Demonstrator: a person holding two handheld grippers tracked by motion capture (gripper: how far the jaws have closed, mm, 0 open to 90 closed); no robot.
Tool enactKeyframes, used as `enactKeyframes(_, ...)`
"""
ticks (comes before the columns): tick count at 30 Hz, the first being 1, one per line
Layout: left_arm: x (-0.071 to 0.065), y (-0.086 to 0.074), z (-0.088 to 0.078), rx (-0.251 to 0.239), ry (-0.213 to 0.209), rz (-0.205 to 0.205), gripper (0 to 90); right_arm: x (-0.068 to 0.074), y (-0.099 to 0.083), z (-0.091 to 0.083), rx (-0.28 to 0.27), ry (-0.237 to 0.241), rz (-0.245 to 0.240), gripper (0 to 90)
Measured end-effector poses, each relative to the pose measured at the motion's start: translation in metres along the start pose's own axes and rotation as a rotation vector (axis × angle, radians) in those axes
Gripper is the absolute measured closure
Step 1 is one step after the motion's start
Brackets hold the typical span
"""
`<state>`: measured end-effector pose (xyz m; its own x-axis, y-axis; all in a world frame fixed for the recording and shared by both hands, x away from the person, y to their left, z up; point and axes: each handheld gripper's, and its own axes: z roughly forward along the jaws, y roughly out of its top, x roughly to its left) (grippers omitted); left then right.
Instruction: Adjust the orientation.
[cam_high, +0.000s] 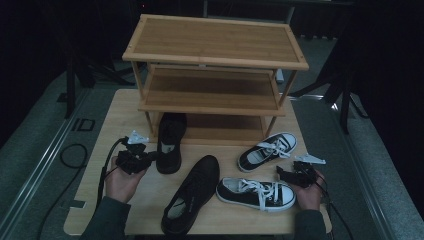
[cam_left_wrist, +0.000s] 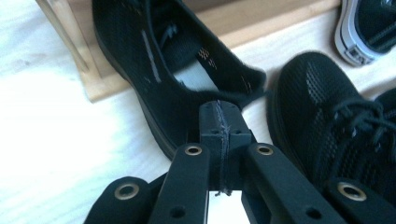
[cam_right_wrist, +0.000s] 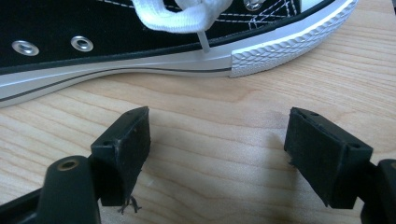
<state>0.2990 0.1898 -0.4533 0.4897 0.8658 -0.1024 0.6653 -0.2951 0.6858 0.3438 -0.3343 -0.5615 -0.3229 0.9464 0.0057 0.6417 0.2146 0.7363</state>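
Observation:
A black mesh shoe (cam_high: 170, 142) lies with its toe on the bottom shelf of a wooden rack (cam_high: 215, 60) and its heel out on the table. My left gripper (cam_high: 151, 156) is at that heel from the left. In the left gripper view its jaws (cam_left_wrist: 219, 121) are shut pad to pad, tips right at the heel rim of the shoe (cam_left_wrist: 140, 70); no fabric shows between them. My right gripper (cam_high: 283, 173) rests at the table's right side. Its jaws (cam_right_wrist: 217, 149) stand wide open over bare wood, just short of a black-and-white sneaker (cam_right_wrist: 116, 37).
A second black shoe (cam_high: 192, 195) lies diagonally mid-table, also seen close by (cam_left_wrist: 322, 107). Two black-and-white sneakers sit right of it, one near (cam_high: 257, 194) and one farther back (cam_high: 267, 151). The rack's two upper shelves are bare. The light wooden table (cam_high: 125, 107) has free room at its left.

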Motion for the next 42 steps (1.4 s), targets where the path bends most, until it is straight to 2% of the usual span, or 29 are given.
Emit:
enactKeyframes(10, -0.01, -0.017, 0.032, 0.104, -0.035, 0.028, 89.6, 0.0, 0.0, 0.0, 0.001, -0.001, -0.002, 22.6)
enactKeyframes(23, -0.013, -0.032, 0.06, 0.204, -0.025, 0.044, 89.5, 0.0, 0.0, 0.0, 0.0, 0.0, -0.001, 22.5)
enactKeyframes(28, -0.009, -0.033, 0.064, 0.202, -0.021, 0.021, 89.5, 0.0, 0.0, 0.0, 0.001, -0.001, -0.003, 22.5)
enactKeyframes(33, -0.006, -0.027, 0.062, 0.187, -0.044, 0.009, 89.5, 0.0, 0.0, 0.0, 0.001, -0.002, -0.003, 22.5)
enactKeyframes(37, -0.004, -0.016, 0.06, 0.157, -0.01, 0.003, 89.5, 0.0, 0.0, 0.0, 0.001, -0.003, -0.003, 22.6)
enactKeyframes(42, -0.001, -0.005, 0.059, 0.128, 0.008, -0.007, 89.5, 0.0, 0.0, 0.0, 0.001, -0.001, -0.002, 22.5)
